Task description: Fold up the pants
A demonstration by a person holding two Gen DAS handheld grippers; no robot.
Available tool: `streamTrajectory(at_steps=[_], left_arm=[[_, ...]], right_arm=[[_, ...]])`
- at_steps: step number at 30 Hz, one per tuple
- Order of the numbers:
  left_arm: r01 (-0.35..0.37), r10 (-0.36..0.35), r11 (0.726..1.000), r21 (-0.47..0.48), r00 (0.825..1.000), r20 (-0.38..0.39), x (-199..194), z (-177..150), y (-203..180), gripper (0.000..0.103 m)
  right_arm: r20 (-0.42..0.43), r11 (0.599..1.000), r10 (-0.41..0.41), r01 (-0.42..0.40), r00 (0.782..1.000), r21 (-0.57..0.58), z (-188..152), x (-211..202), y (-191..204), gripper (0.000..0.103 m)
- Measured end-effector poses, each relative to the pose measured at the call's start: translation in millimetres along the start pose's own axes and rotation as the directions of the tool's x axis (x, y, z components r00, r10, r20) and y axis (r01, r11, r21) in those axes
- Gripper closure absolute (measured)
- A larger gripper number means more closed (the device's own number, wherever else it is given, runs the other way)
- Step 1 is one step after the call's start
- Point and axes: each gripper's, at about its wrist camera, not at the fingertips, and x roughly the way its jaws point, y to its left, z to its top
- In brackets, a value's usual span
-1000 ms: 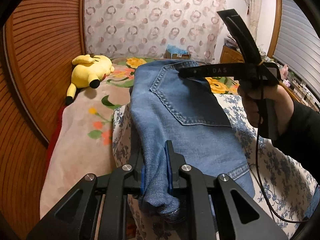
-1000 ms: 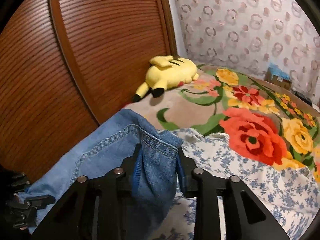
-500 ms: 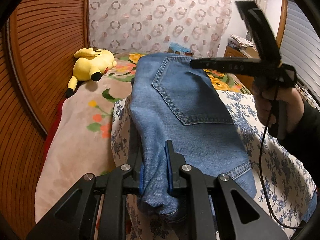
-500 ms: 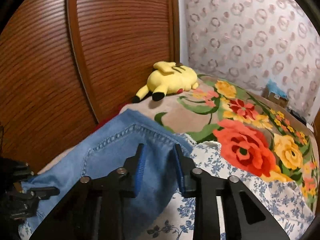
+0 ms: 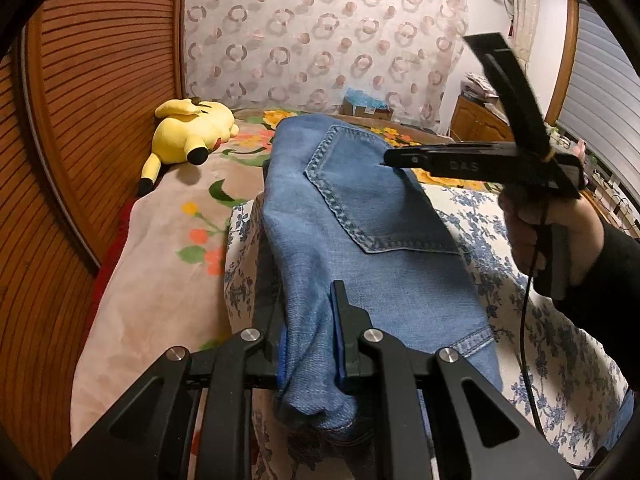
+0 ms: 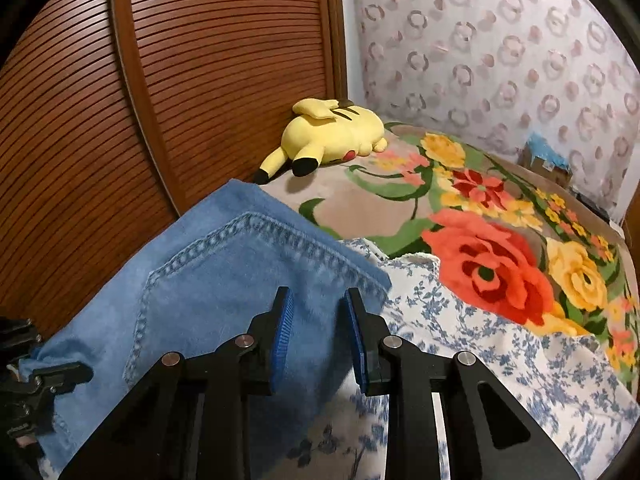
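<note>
- Now, at the far left of the left wrist view, a yellow plush toy [image 5: 192,132] lies on the bed [image 5: 160,264] against the slatted wooden wall, well apart from the work.
- Centre left, the left hand-held gripper [image 5: 310,344] is clenched on a bunched edge of the jeans [image 5: 360,232], exactly as it was a second ago; denim fills the gap between its pads and hangs below them.
- The jeans lie folded on the blue-flowered sheet [image 5: 540,360] of the bed, back pocket facing up.
- To the right, the right hand-held gripper [image 6: 316,332] has let go: a second ago denim was pinched between its blue pads [image 6: 284,328], and now the pads stand apart with the cloth lying flat beneath them, untouched.
- Seen from the left wrist, that tool has also lifted clear and hovers over the pocket end of the jeans, held by the person's right hand [image 5: 552,236] in a dark sleeve.
- The release suggests this fold has been laid down; the left corner appears next to be freed, or the cloth smoothed.
</note>
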Motion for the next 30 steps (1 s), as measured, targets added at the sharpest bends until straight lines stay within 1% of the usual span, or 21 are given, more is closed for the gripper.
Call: streamTrajectory(at_steps=[1,4,8,10,12,14,16,18,20,21,24,27,30], left_arm=[[-0.005,0.005,1.000,0.003,1.000,0.002,-3,0,-2,0.086],[-0.017,0.017,1.000,0.012,1.000,0.011,-11,-1,-8,0.085],[-0.043,0.043,0.999,0.004,0.999,0.011,-20,-2,-10,0.079],[-0.048,0.048,0.999,-0.002,0.999,0.020,-27,-3,-11,0.074],[-0.050,0.050,0.999,-0.007,0.998,0.039,-36,-5,-13,0.061],[-0.044,0.044,0.999,-0.005,0.997,0.064,-47,-7,-16,0.055],[-0.042,0.042,0.999,0.002,0.997,0.070,-54,-7,-20,0.050],[-0.046,0.045,0.999,0.007,0.995,0.086,-62,-8,-24,0.029],[-0.033,0.031,0.999,0.009,0.994,0.106,-70,-10,-29,0.020],[-0.028,0.027,1.000,0.010,0.994,0.109,-74,-11,-33,0.019],[-0.027,0.024,0.999,0.021,0.992,0.126,-84,-14,-43,0.017],[-0.046,0.042,0.999,0.019,0.987,0.158,-95,-17,-51,0.017],[-0.054,0.052,0.998,0.010,0.986,0.157,-102,-19,-56,0.017]], right_arm=[[0.008,1.000,0.003,-0.003,1.000,-0.002,-8,-12,2,0.076],[0.035,1.000,0.017,-0.017,0.999,-0.004,-16,-39,11,0.076],[0.073,1.000,0.026,-0.025,0.997,-0.010,-30,-72,21,0.076],[0.090,1.000,0.024,-0.023,0.996,-0.014,-38,-89,26,0.076],[0.101,1.000,0.026,-0.024,0.995,-0.017,-47,-103,30,0.076],[0.109,1.000,0.020,-0.018,0.994,-0.014,-57,-116,33,0.076],[0.121,1.000,0.010,-0.010,0.993,-0.006,-67,-129,34,0.076],[0.129,1.000,0.002,-0.003,0.992,0.008,-78,-142,34,0.076],[0.136,1.000,-0.005,0.002,0.991,0.019,-90,-155,36,0.076],[0.139,1.000,-0.009,0.006,0.990,0.022,-95,-162,38,0.076],[0.149,0.999,-0.023,0.019,0.989,0.031,-111,-183,43,0.076],[0.156,0.999,-0.036,0.031,0.987,0.034,-124,-201,49,0.076],[0.166,0.998,-0.053,0.047,0.985,0.039,-134,-217,54,0.075]])
